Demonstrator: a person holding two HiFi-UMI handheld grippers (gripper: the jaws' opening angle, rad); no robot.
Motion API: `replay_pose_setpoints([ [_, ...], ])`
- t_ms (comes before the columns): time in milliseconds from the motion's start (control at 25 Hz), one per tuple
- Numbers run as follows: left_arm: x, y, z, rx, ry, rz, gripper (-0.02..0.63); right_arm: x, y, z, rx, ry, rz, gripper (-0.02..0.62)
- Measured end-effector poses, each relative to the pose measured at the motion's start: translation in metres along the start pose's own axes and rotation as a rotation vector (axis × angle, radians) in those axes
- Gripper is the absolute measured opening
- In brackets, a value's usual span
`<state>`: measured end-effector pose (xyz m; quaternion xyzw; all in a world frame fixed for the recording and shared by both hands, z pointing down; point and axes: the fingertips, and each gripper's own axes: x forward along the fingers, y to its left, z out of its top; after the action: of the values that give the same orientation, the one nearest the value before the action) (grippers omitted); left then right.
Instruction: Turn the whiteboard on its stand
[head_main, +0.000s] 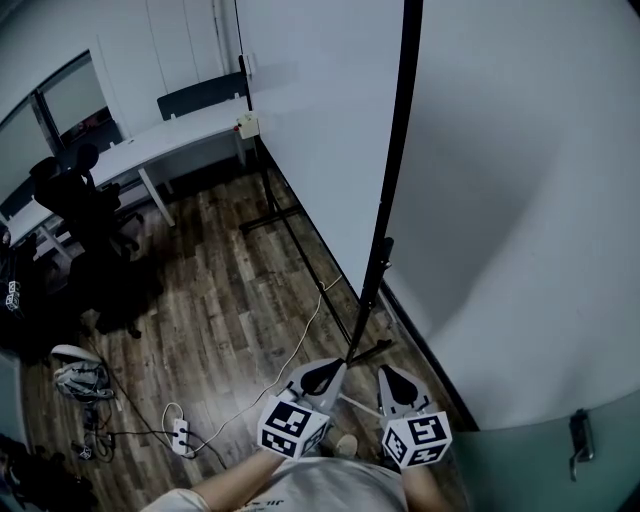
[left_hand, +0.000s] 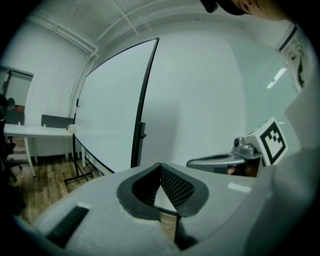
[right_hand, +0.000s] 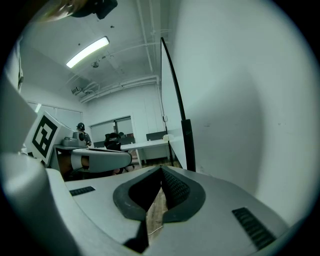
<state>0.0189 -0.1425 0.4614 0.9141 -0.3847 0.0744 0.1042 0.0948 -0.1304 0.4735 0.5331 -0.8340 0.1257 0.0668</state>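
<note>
The whiteboard (head_main: 320, 130) stands on its black stand, seen nearly edge-on in the head view, with its dark frame edge (head_main: 400, 120) running down to the stand's post (head_main: 375, 280). Both grippers hang low near my body, short of the stand's foot. My left gripper (head_main: 318, 375) is shut with nothing in it, and my right gripper (head_main: 392, 378) is shut and empty too. In the left gripper view the whiteboard (left_hand: 112, 110) rises beyond the left gripper (left_hand: 160, 167). The right gripper view has the board's edge (right_hand: 172, 90) ahead of the right gripper (right_hand: 161, 170).
A white wall (head_main: 530, 200) runs close behind the board on the right. A white desk (head_main: 170, 140) and a black office chair (head_main: 85, 210) stand at the far left. A power strip (head_main: 182, 432) with a cable and shoes (head_main: 80, 378) lie on the wooden floor.
</note>
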Motion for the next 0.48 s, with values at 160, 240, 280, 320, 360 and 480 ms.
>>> replay_pose_setpoints([
  [160, 0.006, 0.008, 0.007, -0.005, -0.007, -0.003, 0.011, 0.008, -0.006, 0.006, -0.013, 0.006, -0.013, 0.007],
  [240, 0.009, 0.012, 0.005, -0.005, -0.005, -0.004, 0.011, 0.011, -0.008, 0.006, -0.024, 0.010, -0.017, 0.006],
  [280, 0.009, 0.014, 0.005, -0.005, -0.005, -0.004, 0.011, 0.013, -0.007, 0.006, -0.026, 0.011, -0.018, 0.008],
  [320, 0.008, 0.015, 0.005, -0.008, -0.007, -0.004, 0.011, 0.014, -0.007, 0.006, -0.026, 0.013, -0.018, 0.008],
  [360, 0.007, 0.017, 0.006, -0.012, -0.008, -0.005, 0.011, 0.015, -0.006, 0.007, -0.026, 0.013, -0.016, 0.007],
  [480, 0.010, 0.023, 0.009, -0.017, -0.008, 0.000, 0.011, 0.023, -0.009, 0.010, -0.027, 0.018, -0.012, 0.008],
])
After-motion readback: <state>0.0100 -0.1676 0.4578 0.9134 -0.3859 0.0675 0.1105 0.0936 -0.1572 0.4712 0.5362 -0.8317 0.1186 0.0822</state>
